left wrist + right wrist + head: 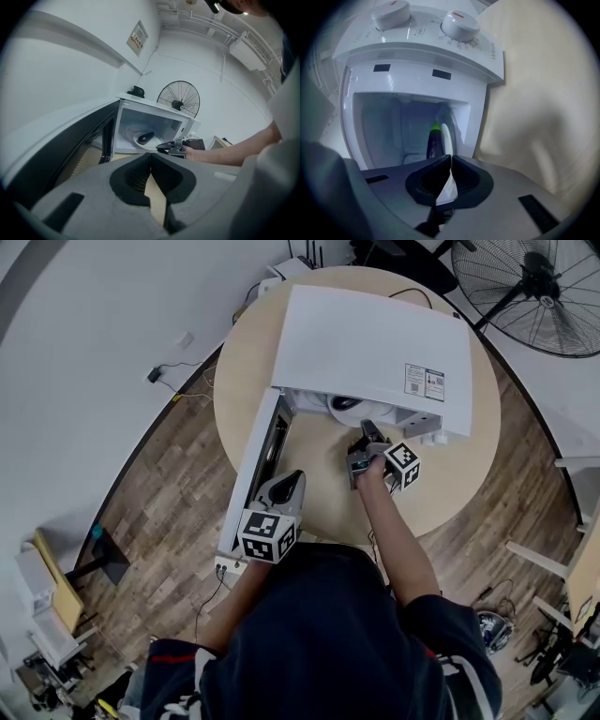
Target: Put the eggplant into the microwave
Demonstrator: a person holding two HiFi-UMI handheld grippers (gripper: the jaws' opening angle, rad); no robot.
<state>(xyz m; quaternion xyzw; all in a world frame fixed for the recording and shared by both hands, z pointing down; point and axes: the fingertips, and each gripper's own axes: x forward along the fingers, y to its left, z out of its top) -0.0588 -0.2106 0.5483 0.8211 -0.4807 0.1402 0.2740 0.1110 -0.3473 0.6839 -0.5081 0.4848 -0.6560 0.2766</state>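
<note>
The white microwave (375,343) stands on a round wooden table (469,474) with its door (258,460) swung open to the left. Inside it, the dark purple eggplant (433,140) with a green stem lies on a white plate (446,136); the left gripper view shows the eggplant (146,137) too. My right gripper (367,433) is just in front of the opening, shut and empty, its jaws (451,157) pointing at the plate. My left gripper (294,480) hovers beside the open door, its jaws (150,154) shut on nothing.
Two control knobs (459,23) sit on the microwave's panel. A large floor fan (534,287) stands beyond the table. Cables and a power strip (228,568) lie on the wooden floor at the left. A person's forearm (234,150) reaches toward the microwave.
</note>
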